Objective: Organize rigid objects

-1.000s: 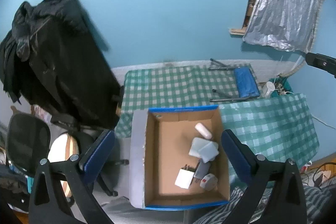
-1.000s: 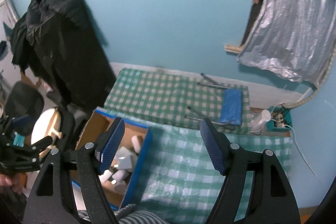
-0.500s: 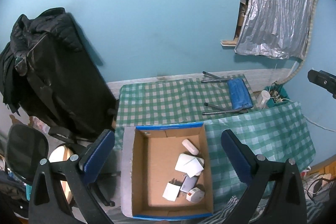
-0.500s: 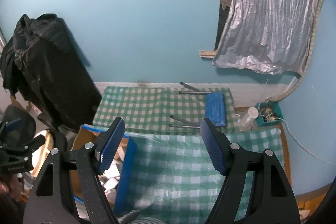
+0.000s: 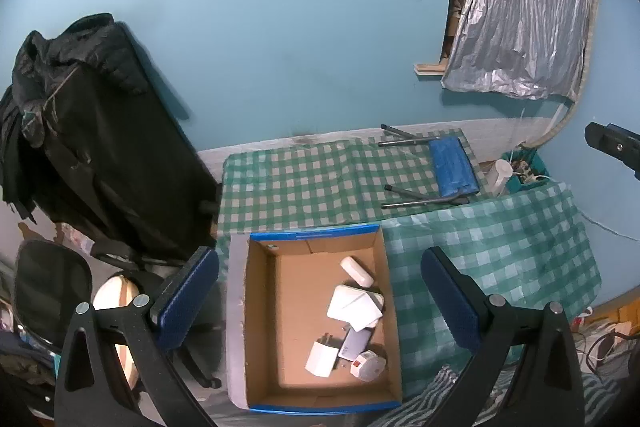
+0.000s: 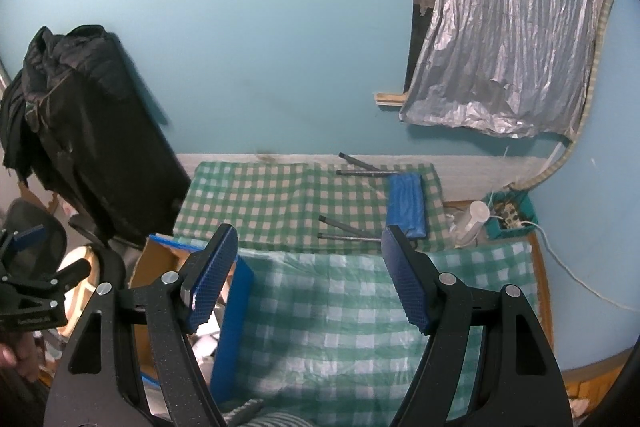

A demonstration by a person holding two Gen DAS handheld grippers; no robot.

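Note:
A cardboard box with blue edges [image 5: 276, 307] stands below my left gripper [image 5: 320, 301], which is open and empty, held high above it. In the box lie a white oval case [image 5: 357, 271], flat white boxes [image 5: 354, 307], a white charger [image 5: 321, 364], a grey device [image 5: 355, 343] and a white plug with a red button [image 5: 368, 365]. My right gripper [image 6: 310, 277] is open and empty, high above the green checked cloth [image 6: 332, 323]. The box [image 6: 234, 311] shows at its left; its contents are mostly hidden.
A blue folded stool with metal legs [image 5: 454, 173] lies on the far checked cloth [image 5: 304, 187]. A white fan [image 6: 474, 219] and a teal tray of cables [image 6: 510, 217] sit at right. A black coat [image 5: 88, 147] and office chair [image 5: 48, 287] stand at left.
Both grippers have risen and pulled back; the box and cloth look smaller and lower in view. The right view has swung right, off the box. Both stay open.

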